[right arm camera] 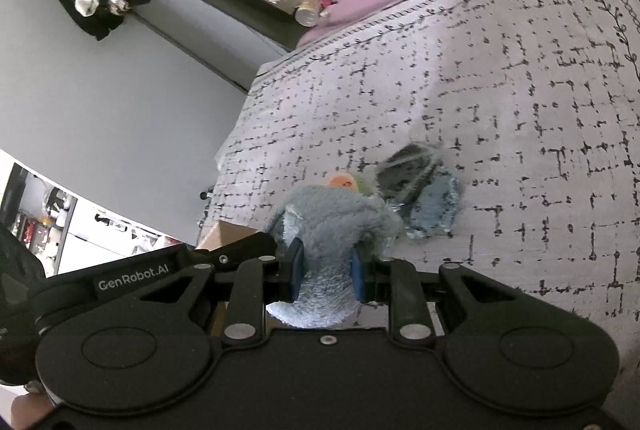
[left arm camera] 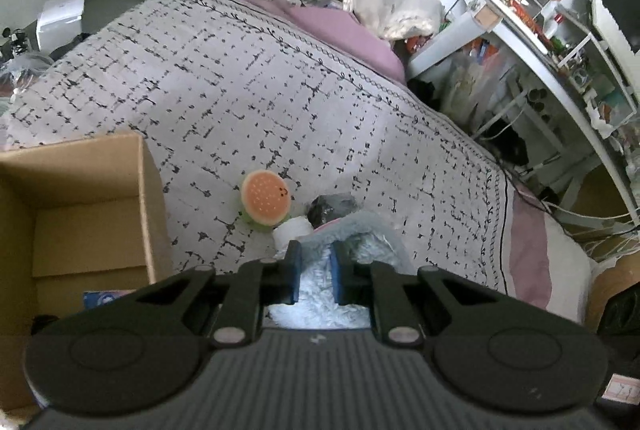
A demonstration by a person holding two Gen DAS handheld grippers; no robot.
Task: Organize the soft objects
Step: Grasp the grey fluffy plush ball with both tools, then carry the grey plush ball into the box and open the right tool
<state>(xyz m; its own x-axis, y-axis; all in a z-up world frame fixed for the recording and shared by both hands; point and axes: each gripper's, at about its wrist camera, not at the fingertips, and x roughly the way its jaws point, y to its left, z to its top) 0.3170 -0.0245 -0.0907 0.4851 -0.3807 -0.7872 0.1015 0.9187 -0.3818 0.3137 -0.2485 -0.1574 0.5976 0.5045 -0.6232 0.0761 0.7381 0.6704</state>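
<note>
A fluffy blue plush is pinched between the narrowed jaws of the left gripper and likewise clamped by the right gripper, apparently so it can be carried to the open cardboard box on the bed; "GenRobot.AI" is read on the left gripper's body in the right view; a burger-shaped toy is left lying beside the box

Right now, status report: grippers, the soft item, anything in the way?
Left gripper and right gripper both shut on fluffy blue cloth. Cardboard box open at left. Burger plush and dark bundle beside cloth.
</note>
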